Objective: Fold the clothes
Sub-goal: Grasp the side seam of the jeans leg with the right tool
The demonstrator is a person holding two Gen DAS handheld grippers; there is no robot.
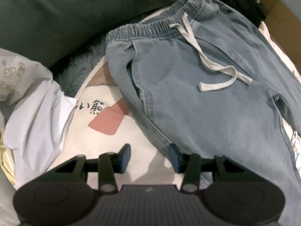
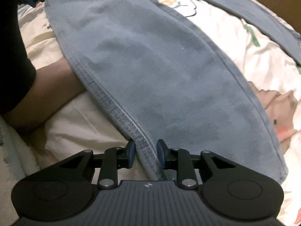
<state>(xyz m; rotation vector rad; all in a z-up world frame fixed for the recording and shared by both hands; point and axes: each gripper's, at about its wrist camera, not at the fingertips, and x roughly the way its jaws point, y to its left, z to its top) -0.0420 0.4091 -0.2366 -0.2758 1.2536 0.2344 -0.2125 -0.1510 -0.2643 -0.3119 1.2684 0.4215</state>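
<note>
Light blue denim pants [image 1: 197, 86] lie spread on a printed bedsheet [image 1: 90, 143], with the elastic waistband and white drawstring [image 1: 208, 64] at the far end. My left gripper [image 1: 149, 158] points down at the pants' near side edge. It is open: the right pad touches the seam and only sheet shows between the pads. In the right wrist view one pant leg [image 2: 160, 71] runs away from me, and my right gripper [image 2: 146, 154] is shut on its thick side seam, which fills the gap between the blue pads. The second leg [image 2: 254, 18] lies at the far right.
A dark green pillow [image 1: 56, 11] and a fluffy blue blanket [image 1: 80, 66] lie beyond the pants. Crumpled white wrapping [image 1: 35, 105] sits at the left. Brown cardboard [image 1: 284, 24] borders the right. A person's bare forearm [image 2: 54, 86] and black sleeve [image 2: 13, 56] rest left of the leg.
</note>
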